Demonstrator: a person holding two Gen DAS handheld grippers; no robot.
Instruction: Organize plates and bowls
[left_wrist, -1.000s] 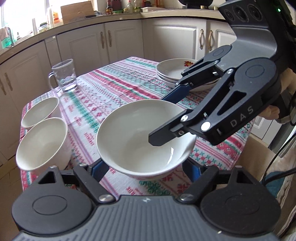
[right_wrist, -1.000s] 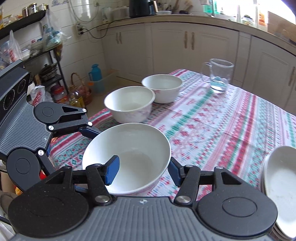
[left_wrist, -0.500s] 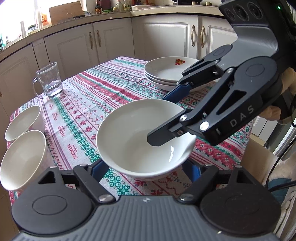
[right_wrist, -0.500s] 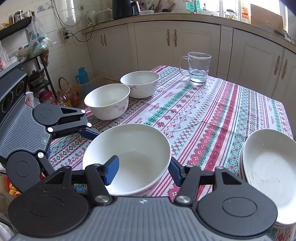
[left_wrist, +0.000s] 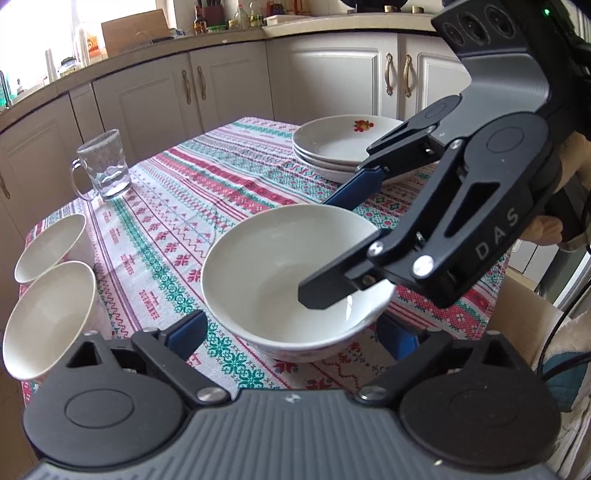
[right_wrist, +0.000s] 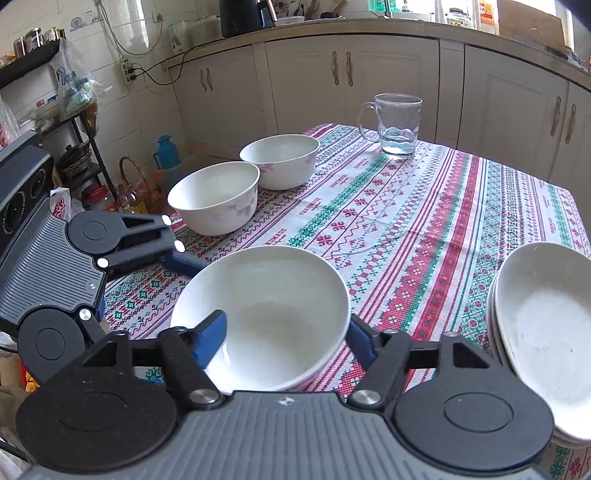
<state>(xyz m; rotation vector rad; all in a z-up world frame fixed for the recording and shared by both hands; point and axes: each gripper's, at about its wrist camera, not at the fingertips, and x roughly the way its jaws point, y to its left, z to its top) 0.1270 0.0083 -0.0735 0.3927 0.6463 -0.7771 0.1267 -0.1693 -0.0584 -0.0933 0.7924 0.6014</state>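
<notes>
A wide white bowl (left_wrist: 295, 280) sits between the fingers of both grippers; it also shows in the right wrist view (right_wrist: 269, 314). My left gripper (left_wrist: 295, 334) spans its near side with both pads against its outer wall. My right gripper (right_wrist: 288, 338) spans its other side, one blue pad inside the rim and one outside. The bowl is low over the patterned tablecloth (left_wrist: 221, 192); whether it touches I cannot tell. Two deeper white bowls (right_wrist: 214, 201) (right_wrist: 280, 160) stand side by side near the table's edge. A stack of white plates (left_wrist: 343, 147) (right_wrist: 543, 332) stands apart.
A glass mug (right_wrist: 395, 123) with a little water stands near the table's far corner. White kitchen cabinets (right_wrist: 369, 74) run behind the table. A rack with pots and bags (right_wrist: 74, 140) stands beyond the two bowls. A chair (left_wrist: 524, 325) is beside the table edge.
Both grippers and the wide bowl have moved together away from the two deep bowls and towards the middle of the table. The plate stack shows more fully now. The grip looks unchanged.
</notes>
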